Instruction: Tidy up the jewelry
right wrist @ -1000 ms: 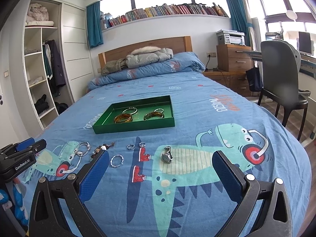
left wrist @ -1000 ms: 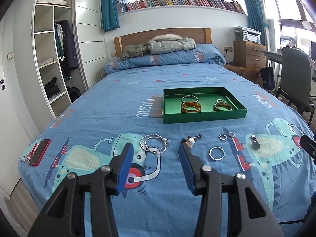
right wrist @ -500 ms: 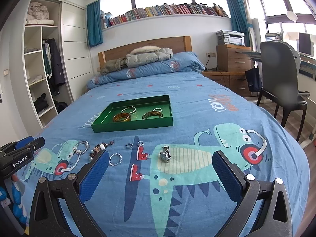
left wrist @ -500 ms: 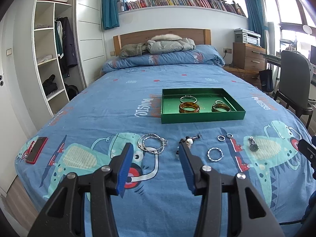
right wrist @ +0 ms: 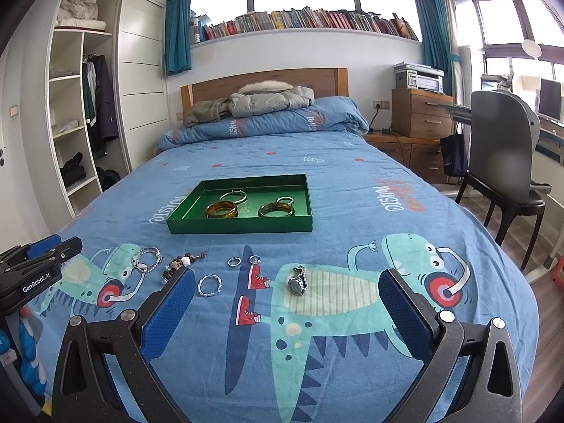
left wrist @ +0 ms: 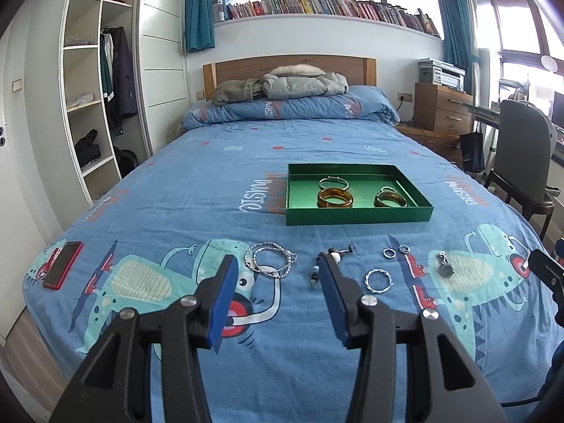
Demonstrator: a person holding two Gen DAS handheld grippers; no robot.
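A green tray (left wrist: 356, 213) (right wrist: 239, 224) on the blue bedspread holds two amber bangles (left wrist: 335, 198) (right wrist: 221, 209) and silver bangles. In front of it lie a beaded silver bracelet (left wrist: 269, 264) (right wrist: 146, 259), a dark bead bracelet (left wrist: 333, 255) (right wrist: 181, 262), a twisted silver ring (left wrist: 378, 281) (right wrist: 209, 284), two small rings (left wrist: 388, 252) (right wrist: 233, 262) and a watch (left wrist: 446, 268) (right wrist: 298, 282). My left gripper (left wrist: 278, 275) is open and empty above the bracelets. My right gripper (right wrist: 287, 285) is wide open and empty around the watch area.
A red phone (left wrist: 62, 264) lies at the bed's left edge. A chair (right wrist: 504, 176) and a wooden drawer unit (right wrist: 421, 112) stand to the right. Jackets (left wrist: 282, 86) lie on the folded duvet at the headboard. An open wardrobe (left wrist: 95, 105) stands left.
Both views have drawn back and risen slightly, so the tray and jewelry sit a little further off. Both grippers stay open and empty.
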